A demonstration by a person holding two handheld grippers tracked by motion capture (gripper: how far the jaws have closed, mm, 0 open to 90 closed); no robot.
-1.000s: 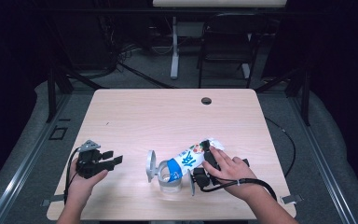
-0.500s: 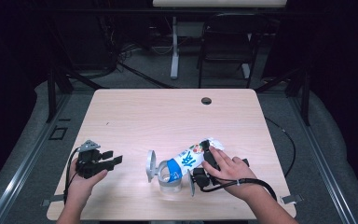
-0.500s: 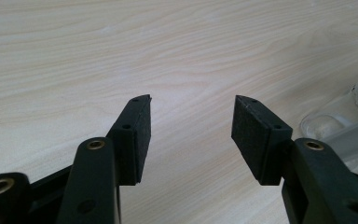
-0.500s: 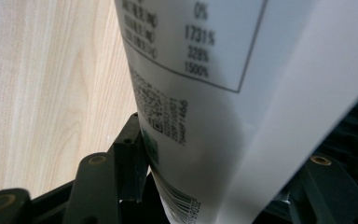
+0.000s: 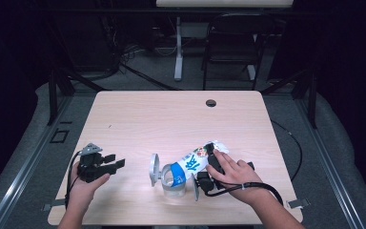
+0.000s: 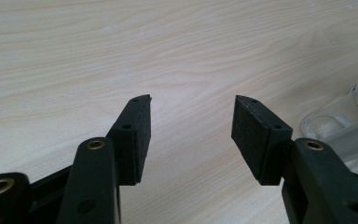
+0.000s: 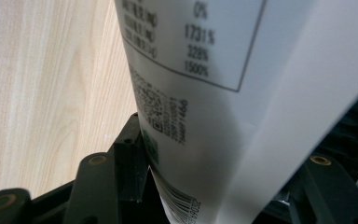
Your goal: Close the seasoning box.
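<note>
Between the right tool's (image 7: 214, 186) jaws: carton (image 7: 223, 93).

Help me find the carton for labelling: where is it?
In the high view the carton lies tilted near the table's front edge, right of centre, between the right hand-held gripper's jaws and over a clear glass.

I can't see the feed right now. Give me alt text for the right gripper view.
A white carton sits between the right tongs, its printed side facing the camera with a nutrition table, small print and a barcode near the bottom. The left pad presses against the carton's side. Pale wood table fills the left of the view.
</note>
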